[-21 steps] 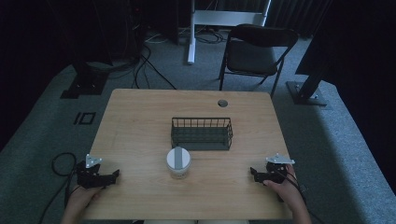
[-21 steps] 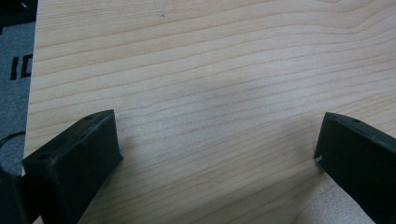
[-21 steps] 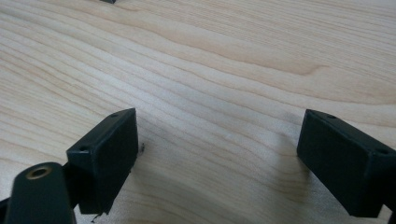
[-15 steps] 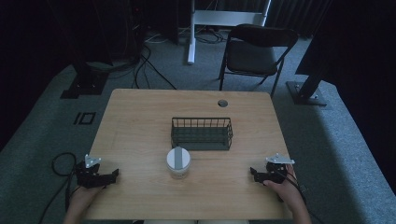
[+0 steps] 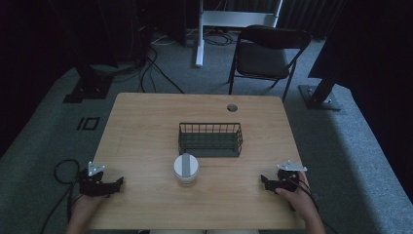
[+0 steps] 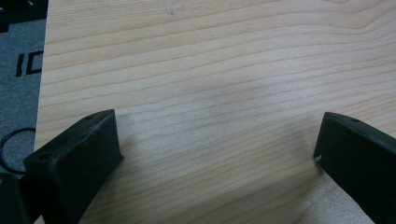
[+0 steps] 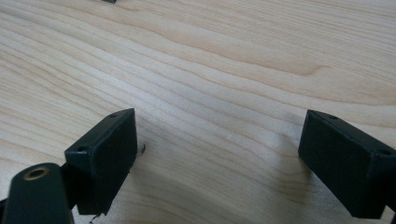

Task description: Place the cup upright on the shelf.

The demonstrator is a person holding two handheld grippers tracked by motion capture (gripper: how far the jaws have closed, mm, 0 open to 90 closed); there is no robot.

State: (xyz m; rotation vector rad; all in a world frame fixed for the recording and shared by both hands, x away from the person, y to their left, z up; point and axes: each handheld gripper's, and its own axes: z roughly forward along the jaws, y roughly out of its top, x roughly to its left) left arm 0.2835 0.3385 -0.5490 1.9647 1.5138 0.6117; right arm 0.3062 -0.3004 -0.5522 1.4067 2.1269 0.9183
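High view: overhead, facing forward and down, far off, whole surface in frame. Gripper views: each low, close, looking along its jaws. Shared: the surface's wood.

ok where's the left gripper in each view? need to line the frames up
High view: left gripper at the table's near-left corner, in the person's hand, jaws pointing right toward the white-lidded jar.
Left gripper view: its own two black jaws rise from the bottom corners, spread wide, left gripper over bare wood.
Right gripper view: not in it.
Shared landmark: the light wood-grain table, whose left edge also shows in the left gripper view.
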